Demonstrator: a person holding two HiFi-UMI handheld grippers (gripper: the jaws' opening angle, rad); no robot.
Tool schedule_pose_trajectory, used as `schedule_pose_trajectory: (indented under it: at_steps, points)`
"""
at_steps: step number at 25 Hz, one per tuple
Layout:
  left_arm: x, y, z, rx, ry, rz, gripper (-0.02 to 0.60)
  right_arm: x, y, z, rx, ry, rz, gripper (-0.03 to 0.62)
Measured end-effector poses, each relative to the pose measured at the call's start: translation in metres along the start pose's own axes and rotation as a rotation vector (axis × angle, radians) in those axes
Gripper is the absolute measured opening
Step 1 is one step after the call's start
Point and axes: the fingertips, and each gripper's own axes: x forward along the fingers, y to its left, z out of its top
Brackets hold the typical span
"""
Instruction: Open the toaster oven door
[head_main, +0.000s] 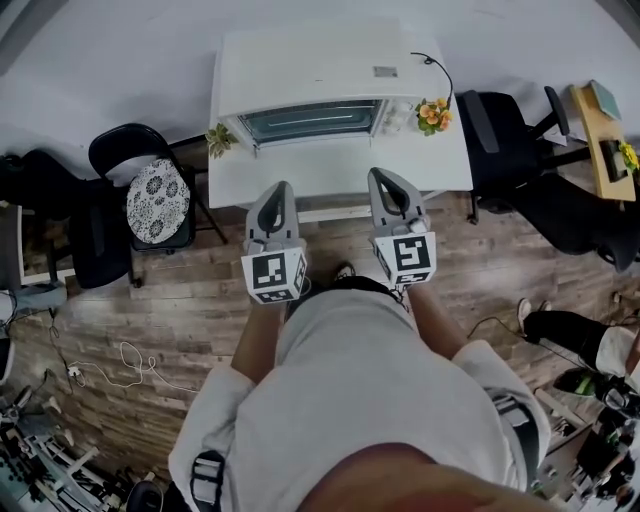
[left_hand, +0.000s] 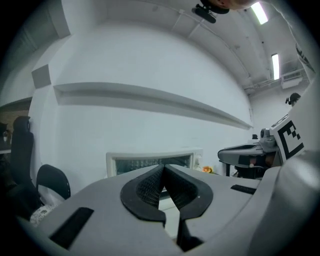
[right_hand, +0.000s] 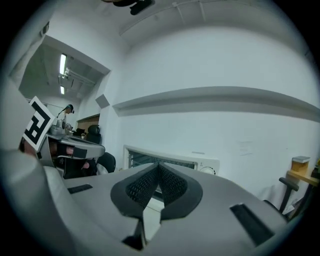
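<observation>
The white toaster oven (head_main: 315, 80) sits on the white table (head_main: 340, 180) with its glass door (head_main: 310, 121) shut. A small grey label (head_main: 386, 71) on its top is too small to read. The left hand-held gripper (head_main: 283, 188) and right hand-held gripper (head_main: 381, 176) hang side by side before the table, apart from the oven. Both have their jaws together and empty.

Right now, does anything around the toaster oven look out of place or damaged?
Nothing much: the toaster oven sits square on the table, door shut. A white cable lies loose on the wooden floor.
</observation>
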Motion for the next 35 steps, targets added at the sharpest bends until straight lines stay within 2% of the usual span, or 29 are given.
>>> schedule_pose_trajectory:
  at_steps: [6, 8, 12, 22, 35]
  points:
    - [0.002, -0.001, 0.032, 0.001, -0.055, 0.011, 0.018, -0.005, -0.022, 0.019, -0.004, 0.016, -0.034, 0.0]
    - [0.003, 0.001, 0.036, 0.012, -0.065, 0.018, 0.018, -0.005, -0.029, 0.026, -0.004, -0.013, -0.048, -0.001]
    - [0.001, 0.004, 0.04, 0.023, -0.07, 0.022, 0.018, -0.008, -0.038, 0.031, 0.001, -0.048, -0.067, -0.001]
    - [-0.001, 0.007, 0.036, 0.041, -0.068, 0.024, 0.018, -0.021, -0.081, 0.017, -0.007, -0.014, -0.149, 0.0]
    - [-0.007, 0.014, 0.04, 0.031, -0.078, 0.03, 0.018, -0.019, -0.057, 0.032, -0.01, -0.03, -0.097, 0.0]
